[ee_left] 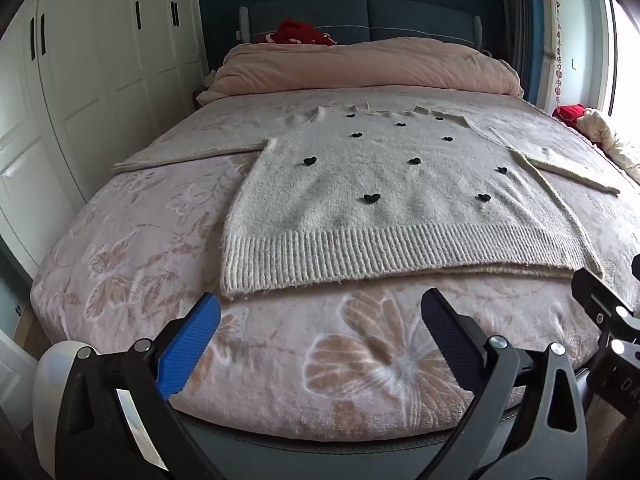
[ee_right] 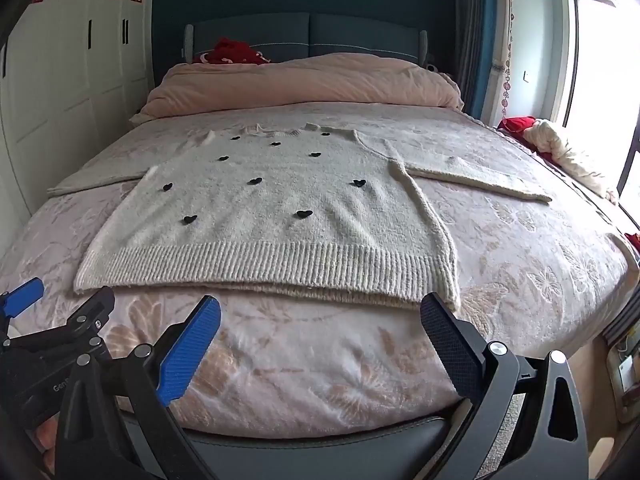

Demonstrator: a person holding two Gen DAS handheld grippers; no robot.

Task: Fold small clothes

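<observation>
Over on the far left stands the white panelled wardrobe (ee_left: 100,80) with red paper cut-outs along its top, and just in from it the left sleeve (ee_left: 188,152) of the cream fuzzy knit sweater (ee_left: 380,192) stretches flat toward that side of the bed. The left gripper (ee_left: 320,312), one finger padded in blue and the other in dark ribbed rubber, hangs with its jaws spread wide and nothing between them, tilted down over the near edge of the pink butterfly-print blanket (ee_left: 360,360), just short of the sweater's ribbed hem (ee_left: 400,252). The sweater itself lies face up in the middle of the bed, dotted with small black hearts (ee_left: 371,198), neckline pointing toward the rolled peach duvet (ee_left: 360,68) and the blue padded headboard (ee_left: 360,16), where a red bundle (ee_left: 296,32) sits. Moving right, the right gripper (ee_right: 320,312) is just as wide open and empty, also above the blanket's near edge, its dark finger close to the hem's right corner (ee_right: 448,292); whether it touches is unclear. The right sleeve (ee_right: 480,180) runs out flat toward the window side, where a heap of red and cream fabric (ee_right: 556,140) rests beside the bright window (ee_right: 600,60).
</observation>
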